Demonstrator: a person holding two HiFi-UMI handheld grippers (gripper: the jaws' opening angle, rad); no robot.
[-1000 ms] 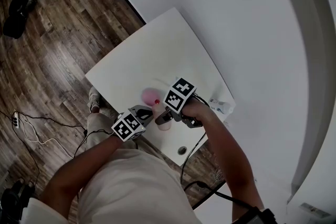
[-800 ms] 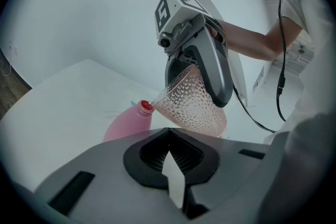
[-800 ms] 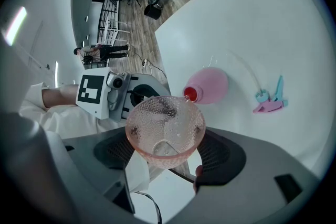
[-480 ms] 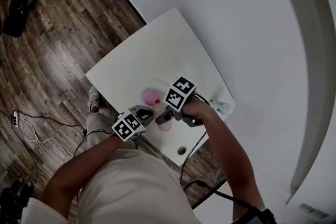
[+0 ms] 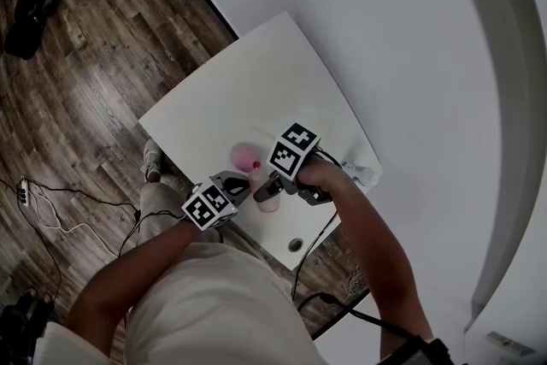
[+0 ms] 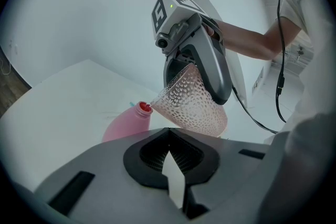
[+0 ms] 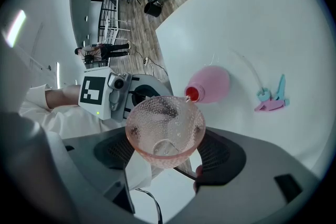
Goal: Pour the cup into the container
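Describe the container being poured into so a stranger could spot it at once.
On the white table, near the edge closest to the person, sits a rounded pink bottle with a short red neck. The right tongs hold a dimpled glass cup tilted at its mouth. Unlike that wide, see-through cup, the bottle is opaque pink and narrow-mouthed.
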